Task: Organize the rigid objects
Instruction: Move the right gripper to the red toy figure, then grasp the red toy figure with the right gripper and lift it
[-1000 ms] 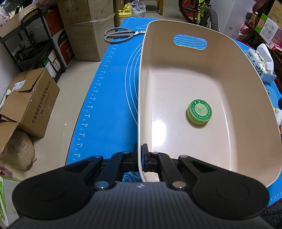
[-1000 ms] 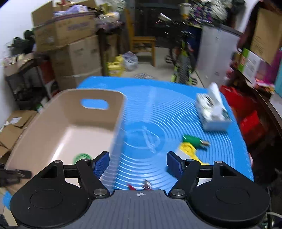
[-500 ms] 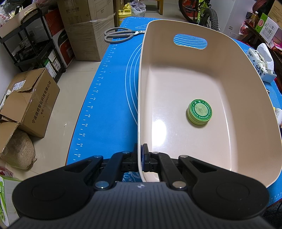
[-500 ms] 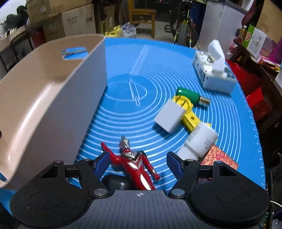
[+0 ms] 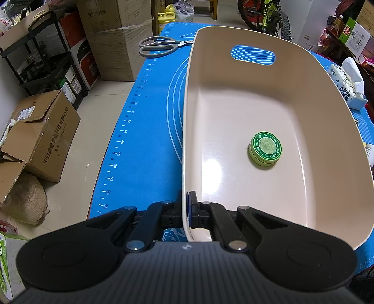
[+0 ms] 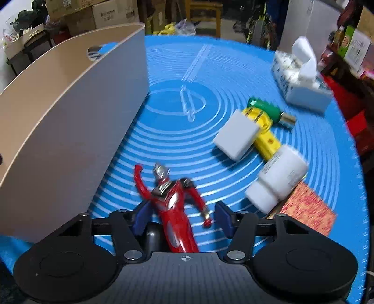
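Toys and small hard items lie on my blue mat (image 6: 177, 70), which covers the table in a cluttered storeroom — cardboard boxes (image 5: 42, 140) and a black rack (image 5: 39, 60) on the pale floor at the left, a bicycle (image 5: 271, 16) at the back.

From the left: one pair of scissors (image 5: 161, 45) rests on the mat beyond the beige bin (image 5: 194, 77). My left gripper (image 5: 187, 210) is clamped on the bin's near rim, one pad inside the wall and one outside. One green round tin (image 5: 265, 148) sits on the bin's floor, right of centre.

Beside the bin's outer wall, one red figure (image 6: 170, 198) lies on its back on the mat. My right gripper (image 6: 183, 217) straddles it; its jaws have just been closing, yet the blue pads (image 6: 224, 218) stand clear of the body on both sides. A dark rounded thing under the figure's legs I cannot make out.

Further right lies a tight cluster — one grey-white block (image 6: 236, 134) on one yellow piece (image 6: 265, 138), one green piece (image 6: 266, 108) behind, one white bottle (image 6: 278, 177) and one red patterned card (image 6: 308, 210). One tissue pack (image 6: 301, 79) stands at the far right. Nothing lies between the figure and the bin.
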Tool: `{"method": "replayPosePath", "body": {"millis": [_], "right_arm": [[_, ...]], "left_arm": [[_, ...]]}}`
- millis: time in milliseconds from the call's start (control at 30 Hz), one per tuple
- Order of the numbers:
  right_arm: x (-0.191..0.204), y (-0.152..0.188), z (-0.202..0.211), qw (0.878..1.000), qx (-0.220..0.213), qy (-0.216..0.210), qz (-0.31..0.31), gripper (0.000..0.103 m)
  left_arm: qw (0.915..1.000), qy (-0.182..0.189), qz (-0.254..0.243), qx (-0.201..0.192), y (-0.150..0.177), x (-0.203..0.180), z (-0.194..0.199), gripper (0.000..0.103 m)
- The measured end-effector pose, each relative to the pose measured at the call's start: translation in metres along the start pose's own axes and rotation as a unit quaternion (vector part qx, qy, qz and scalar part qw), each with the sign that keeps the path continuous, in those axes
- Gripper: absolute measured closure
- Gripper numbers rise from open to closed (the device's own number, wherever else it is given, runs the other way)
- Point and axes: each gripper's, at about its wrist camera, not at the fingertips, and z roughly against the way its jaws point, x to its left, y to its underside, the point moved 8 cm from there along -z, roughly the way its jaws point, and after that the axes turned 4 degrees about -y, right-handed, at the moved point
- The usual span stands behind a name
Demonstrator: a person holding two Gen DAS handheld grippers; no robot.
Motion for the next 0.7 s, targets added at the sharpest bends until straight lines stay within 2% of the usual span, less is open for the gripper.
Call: {"method": "replayPosePath", "body": {"millis": [67, 433, 700], "right_arm": [[0.002, 0.001, -0.001, 1.000, -0.001, 0.005, 0.022, 0.038], [0.010, 0.004, 0.005, 0.999, -0.023, 0.007, 0.045, 0.071], [0.011, -0.007, 0.031, 0.997, -0.065, 0.025, 0.036, 0.072]], "left_arm": [[1.0000, 0.000, 0.000, 0.000, 0.000, 0.000, 0.000, 0.098], [1.0000, 0.000, 0.000, 0.000, 0.000, 0.000, 0.000, 0.098], [1.0000, 0.000, 0.000, 0.000, 0.000, 0.000, 0.000, 0.098]]}}
